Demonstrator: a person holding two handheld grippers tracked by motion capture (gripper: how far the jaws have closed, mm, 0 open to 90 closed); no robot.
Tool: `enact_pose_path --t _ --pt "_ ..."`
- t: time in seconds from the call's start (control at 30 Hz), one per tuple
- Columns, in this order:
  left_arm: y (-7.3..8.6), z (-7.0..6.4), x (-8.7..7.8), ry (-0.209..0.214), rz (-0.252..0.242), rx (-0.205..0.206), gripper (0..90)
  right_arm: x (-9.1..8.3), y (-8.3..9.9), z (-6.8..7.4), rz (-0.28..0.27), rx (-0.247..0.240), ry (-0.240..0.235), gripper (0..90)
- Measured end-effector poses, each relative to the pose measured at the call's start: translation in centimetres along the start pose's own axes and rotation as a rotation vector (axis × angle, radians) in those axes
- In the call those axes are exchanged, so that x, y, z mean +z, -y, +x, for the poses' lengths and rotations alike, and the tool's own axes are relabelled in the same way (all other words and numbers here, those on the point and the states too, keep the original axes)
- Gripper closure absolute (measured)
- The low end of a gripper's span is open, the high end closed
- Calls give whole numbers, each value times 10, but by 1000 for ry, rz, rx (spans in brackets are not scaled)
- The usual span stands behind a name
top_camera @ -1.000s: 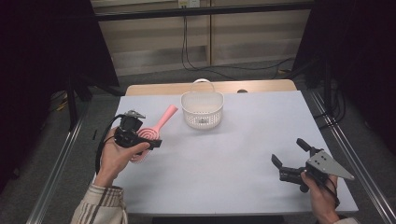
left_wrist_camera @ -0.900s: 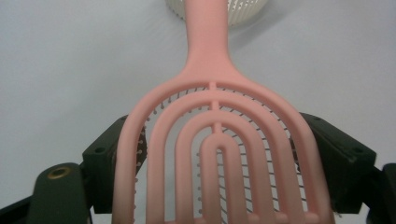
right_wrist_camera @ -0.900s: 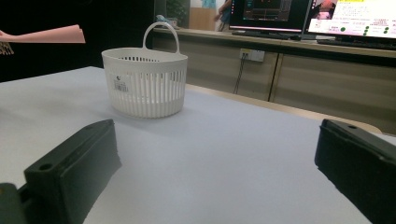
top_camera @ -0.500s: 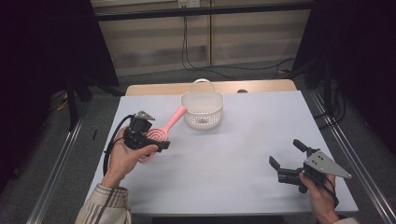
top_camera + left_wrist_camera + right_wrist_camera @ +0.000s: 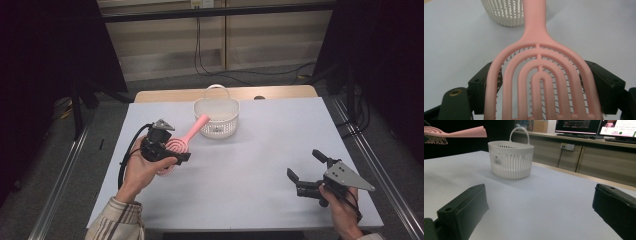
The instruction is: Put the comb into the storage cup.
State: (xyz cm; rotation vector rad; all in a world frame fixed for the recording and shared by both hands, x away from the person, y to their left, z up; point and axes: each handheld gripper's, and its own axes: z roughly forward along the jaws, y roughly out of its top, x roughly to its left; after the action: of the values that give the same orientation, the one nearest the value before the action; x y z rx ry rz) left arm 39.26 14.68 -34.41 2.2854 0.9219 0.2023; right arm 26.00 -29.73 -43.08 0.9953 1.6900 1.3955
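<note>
While left hand-held gripper (image 5: pixel 172 159) clamps pink hairbrush (image 5: pixel 541 75) head, handle points toward basket (image 5: pixel 216 117).

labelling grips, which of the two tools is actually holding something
The left tool: its jaws clamp the pink plastic vented hairbrush. The right tool is open.

Left of centre we see the left gripper (image 5: pixel 167 152) clamping a pink brush (image 5: pixel 181 141), its handle tip just beside the white basket (image 5: pixel 216 118). At lower right the right gripper (image 5: pixel 307 172) hangs with jaws apart above the table (image 5: pixel 260 165).
</note>
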Motion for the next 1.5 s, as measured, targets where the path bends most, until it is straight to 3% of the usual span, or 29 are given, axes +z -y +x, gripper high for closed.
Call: enact_pose_path --t 0.23,0.4,0.47,0.77,1.5 --pt "-2 -7 5 13 9 22 198 2 -1 3 6 -9 -17 0" --pt "-5 -13 5 24 14 49 198 7 -1 10 31 -33 -66 0" --pt "-6 -16 7 30 15 50 198 9 -3 13 25 -14 -88 0" --pt "-8 -26 11 52 32 82 198 9 -17 21 -13 -54 -116 0" --pt "-16 -47 24 103 65 136 198 39 -31 55 5 -169 -217 0"
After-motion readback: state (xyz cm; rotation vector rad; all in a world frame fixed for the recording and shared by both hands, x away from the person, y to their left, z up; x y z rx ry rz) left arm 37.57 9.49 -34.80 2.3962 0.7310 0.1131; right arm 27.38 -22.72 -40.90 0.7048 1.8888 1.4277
